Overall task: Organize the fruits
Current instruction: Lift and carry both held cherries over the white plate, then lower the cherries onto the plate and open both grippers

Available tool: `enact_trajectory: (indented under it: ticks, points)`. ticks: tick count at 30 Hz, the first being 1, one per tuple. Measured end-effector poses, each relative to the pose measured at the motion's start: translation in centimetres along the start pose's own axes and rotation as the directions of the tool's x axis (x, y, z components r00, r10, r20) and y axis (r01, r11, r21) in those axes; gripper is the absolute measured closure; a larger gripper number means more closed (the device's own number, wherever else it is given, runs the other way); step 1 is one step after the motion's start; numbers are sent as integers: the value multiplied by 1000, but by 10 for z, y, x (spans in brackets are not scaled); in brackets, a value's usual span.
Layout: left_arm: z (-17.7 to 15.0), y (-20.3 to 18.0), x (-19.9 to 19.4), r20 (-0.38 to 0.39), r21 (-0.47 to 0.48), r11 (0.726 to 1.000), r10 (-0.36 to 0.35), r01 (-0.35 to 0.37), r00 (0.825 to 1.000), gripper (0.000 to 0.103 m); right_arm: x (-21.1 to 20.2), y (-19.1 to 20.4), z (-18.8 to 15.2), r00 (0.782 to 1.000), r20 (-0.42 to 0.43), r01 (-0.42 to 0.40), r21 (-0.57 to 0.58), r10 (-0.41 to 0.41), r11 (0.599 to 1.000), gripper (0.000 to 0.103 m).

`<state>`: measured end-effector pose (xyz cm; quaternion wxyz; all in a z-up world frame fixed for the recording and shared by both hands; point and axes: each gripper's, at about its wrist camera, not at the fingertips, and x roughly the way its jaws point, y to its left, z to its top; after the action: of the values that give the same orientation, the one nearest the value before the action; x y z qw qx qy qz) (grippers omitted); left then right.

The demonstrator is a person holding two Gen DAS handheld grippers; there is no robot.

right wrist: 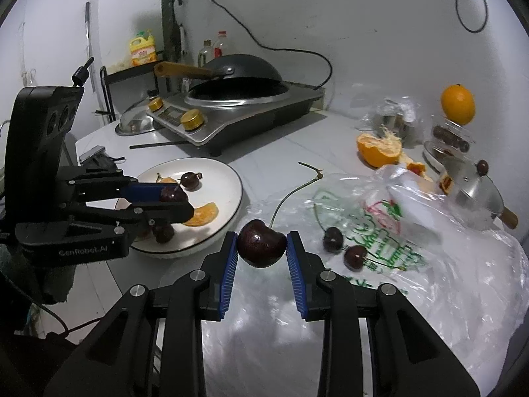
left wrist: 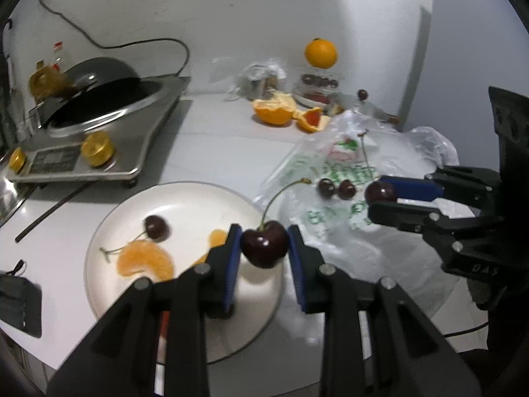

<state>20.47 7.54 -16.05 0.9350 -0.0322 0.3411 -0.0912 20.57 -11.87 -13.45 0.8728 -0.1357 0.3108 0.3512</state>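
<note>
Above the plate (left wrist: 109,231), each gripper's jaws clamp one cherry; two cherries (left wrist: 335,188) lie on plastic.

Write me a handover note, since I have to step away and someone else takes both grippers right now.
Left gripper: shut on a cherry, over the white plate.
Right gripper: shut on another cherry, above the plastic bag, beside the plate.
Done: one stemmed cherry and orange segments lie on the plate.
Left: set both held cherries on the plate, then fetch the two loose cherries on the bag.
</note>
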Motion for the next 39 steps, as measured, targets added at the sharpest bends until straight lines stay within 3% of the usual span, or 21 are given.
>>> enact_trajectory:
  ticks: [7,26,32,34,39]
  points:
    - [-9,26,2,-11,-20,999,36,-36,999,74,14,16,8,1000,-14,-20,-21,19,1000,71]
    - [-24,20,30,-77,-31,998,-50,48,996,72,29,25,11,999,-48,-7,-35,6,999,71]
    - [-21,28,22,-50,-42,998,-40,38,998,63,33,30,14,999,-53,-11,-48,9,999,71]
    - [-19,33,14,-25,-51,998,-31,29,999,49,36,33,17,998,-56,-11,-54,8,998,71]
    - [-17,50,-2,20,-58,998,7,-6,1000,49,46,40,25,998,-61,-11,-70,7,998,71]
